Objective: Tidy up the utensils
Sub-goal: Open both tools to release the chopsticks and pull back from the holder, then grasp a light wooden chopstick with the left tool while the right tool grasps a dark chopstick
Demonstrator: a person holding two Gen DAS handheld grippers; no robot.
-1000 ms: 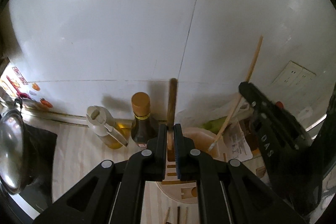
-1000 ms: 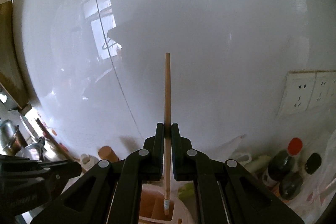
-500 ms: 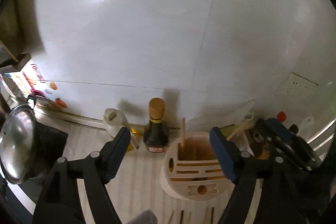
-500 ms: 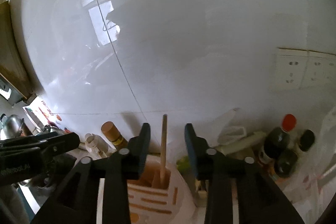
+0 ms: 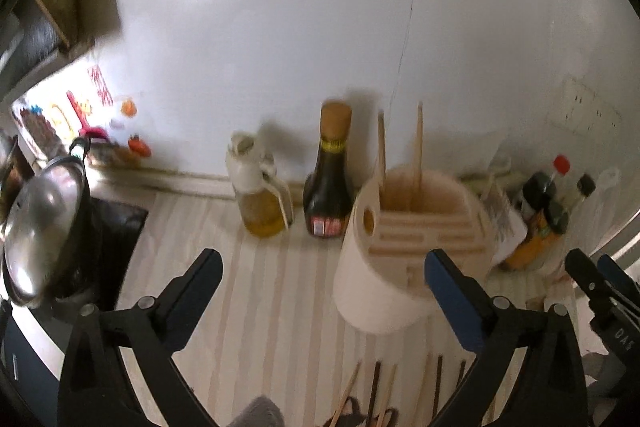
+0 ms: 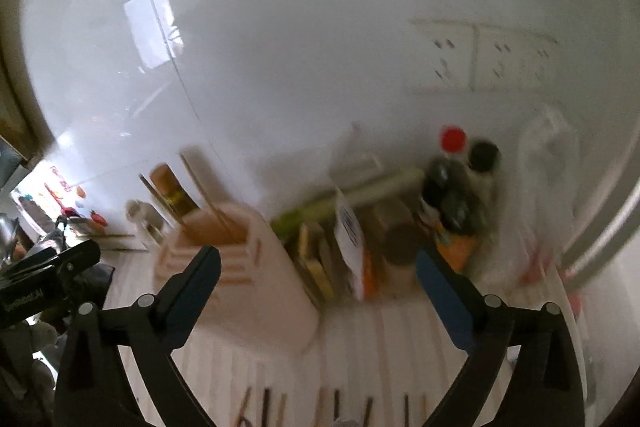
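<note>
A cream utensil holder stands on the striped counter with two wooden chopsticks upright in its back compartment. It also shows in the right wrist view, blurred, with the chopsticks in it. Several more chopsticks lie on the counter in front of it, and they show at the bottom of the right wrist view. My left gripper is open and empty, pulled back from the holder. My right gripper is open and empty, to the right of the holder.
A dark sauce bottle and an oil jug stand left of the holder against the white wall. A steel pot lid is at far left. Bottles and packets crowd the right side, below wall sockets.
Both grippers let go of their chopsticks into the holder, opened wide, and drew back and up. The right view is blurred with motion.
</note>
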